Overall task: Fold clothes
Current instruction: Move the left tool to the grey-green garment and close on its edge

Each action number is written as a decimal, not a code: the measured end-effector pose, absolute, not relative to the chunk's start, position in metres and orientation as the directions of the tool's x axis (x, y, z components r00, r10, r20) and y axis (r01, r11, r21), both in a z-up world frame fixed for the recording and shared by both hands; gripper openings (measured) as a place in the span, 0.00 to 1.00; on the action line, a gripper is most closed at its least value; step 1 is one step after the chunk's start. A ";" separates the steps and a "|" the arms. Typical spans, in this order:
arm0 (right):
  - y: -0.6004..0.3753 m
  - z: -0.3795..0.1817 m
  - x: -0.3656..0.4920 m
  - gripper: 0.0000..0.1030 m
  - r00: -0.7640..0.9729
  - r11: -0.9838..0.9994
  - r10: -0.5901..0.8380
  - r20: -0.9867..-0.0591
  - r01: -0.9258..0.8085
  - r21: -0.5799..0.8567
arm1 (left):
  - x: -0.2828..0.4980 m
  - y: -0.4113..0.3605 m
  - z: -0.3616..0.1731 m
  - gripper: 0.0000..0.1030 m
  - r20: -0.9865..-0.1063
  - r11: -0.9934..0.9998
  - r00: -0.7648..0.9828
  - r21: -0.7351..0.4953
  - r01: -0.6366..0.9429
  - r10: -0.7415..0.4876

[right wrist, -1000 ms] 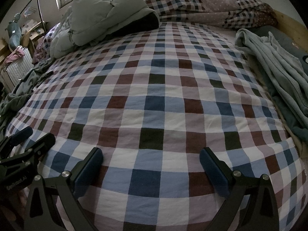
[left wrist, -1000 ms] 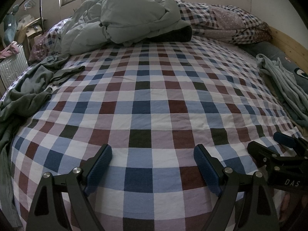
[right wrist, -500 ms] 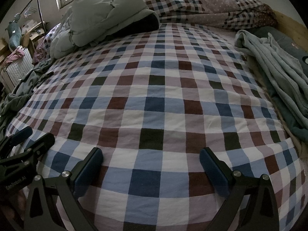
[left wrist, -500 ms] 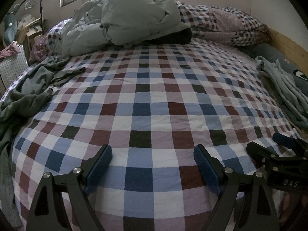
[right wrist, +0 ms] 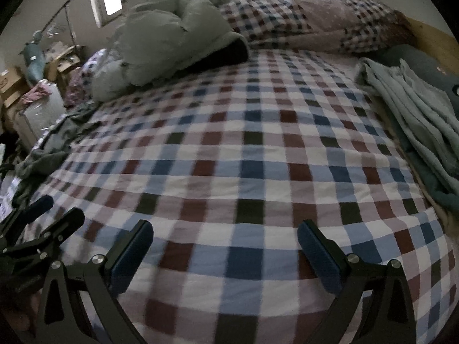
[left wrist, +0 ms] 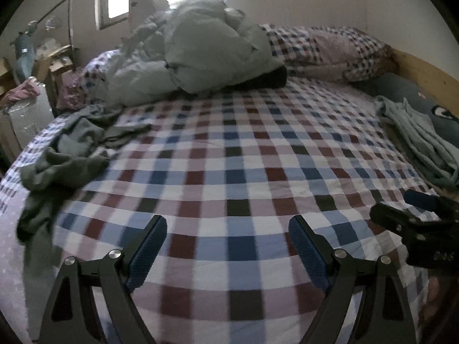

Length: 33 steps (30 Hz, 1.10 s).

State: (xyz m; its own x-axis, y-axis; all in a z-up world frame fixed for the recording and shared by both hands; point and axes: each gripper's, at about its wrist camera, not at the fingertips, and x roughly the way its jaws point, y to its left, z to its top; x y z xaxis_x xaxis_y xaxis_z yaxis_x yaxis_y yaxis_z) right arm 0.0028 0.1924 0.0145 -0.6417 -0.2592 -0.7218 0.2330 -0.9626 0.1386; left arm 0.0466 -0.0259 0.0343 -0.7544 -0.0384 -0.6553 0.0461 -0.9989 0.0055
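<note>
Both claws, left (left wrist: 228, 243) and right (right wrist: 225, 248), gape empty over the bed (left wrist: 243, 154). We judge the dark garment (left wrist: 66, 160), frame left, soft, light, floppy; take its edge.

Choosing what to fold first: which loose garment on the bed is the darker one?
The dark green garment, crumpled at the bed's left edge. The other, the pale grey-green garment, lies along the right edge.

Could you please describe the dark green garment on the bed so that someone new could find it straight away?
Start from the checked bedsheet covering the bed, then go to its left edge, below the pale puffy duvet. The crumpled dark green garment sprawls there, partly hanging over the side. Unlike the light grey-green garment lying along the right edge, it is much darker and bunched up.
</note>
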 end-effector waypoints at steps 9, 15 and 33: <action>0.164 0.049 0.042 1.00 -0.672 -0.912 -0.368 -0.642 0.395 0.109 | 0.077 -0.071 0.047 0.87 -0.621 -0.990 -0.777 -0.005 0.139 -0.106; 0.145 0.061 0.059 1.00 -0.663 -0.897 -0.397 -0.634 0.426 0.116 | 0.095 -0.111 0.052 0.87 -0.597 -0.978 -0.784 0.011 0.206 -0.172; -0.019 0.100 0.060 1.00 -0.554 -0.754 -0.609 -0.568 0.626 0.198 | 0.141 -0.272 0.044 0.87 -0.592 -0.878 -0.771 -0.210 0.430 -0.235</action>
State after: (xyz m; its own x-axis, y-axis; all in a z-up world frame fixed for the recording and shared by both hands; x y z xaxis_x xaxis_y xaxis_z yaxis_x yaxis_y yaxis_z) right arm 0.0603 -0.0194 0.1001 -0.5540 -0.6086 -0.5680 0.6259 -0.7544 0.1978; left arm 0.1407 -0.2721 0.0436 -0.7707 -0.2355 -0.5921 0.4297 -0.8782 -0.2100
